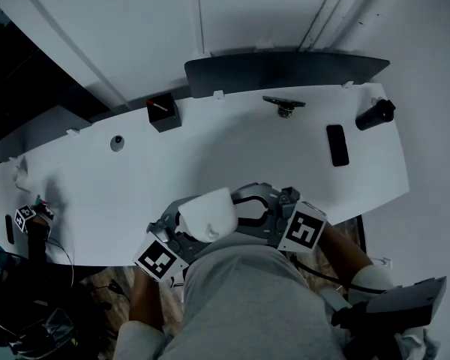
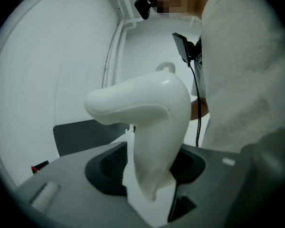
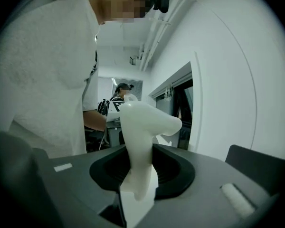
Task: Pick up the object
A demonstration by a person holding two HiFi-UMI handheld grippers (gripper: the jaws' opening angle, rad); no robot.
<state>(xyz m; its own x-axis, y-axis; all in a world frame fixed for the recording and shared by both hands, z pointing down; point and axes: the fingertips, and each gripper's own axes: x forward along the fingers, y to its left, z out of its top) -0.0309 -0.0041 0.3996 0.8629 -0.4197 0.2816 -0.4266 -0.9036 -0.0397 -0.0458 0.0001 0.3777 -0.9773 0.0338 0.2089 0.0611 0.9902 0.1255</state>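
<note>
Left hand-held gripper [image 2: 149, 186] and right hand-held gripper [image 3: 137, 191] both pinch by its stem the smooth white curved plastic object [image 2: 147, 106], seemingly light, stiff, slippery.

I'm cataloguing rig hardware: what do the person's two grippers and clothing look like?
The left gripper and right gripper have dark grey moulded bodies with rounded black recesses. The left cube and right cube bear black-and-white square markers. A black cable trails near the right cube. The shirt is light and short-sleeved.
</note>
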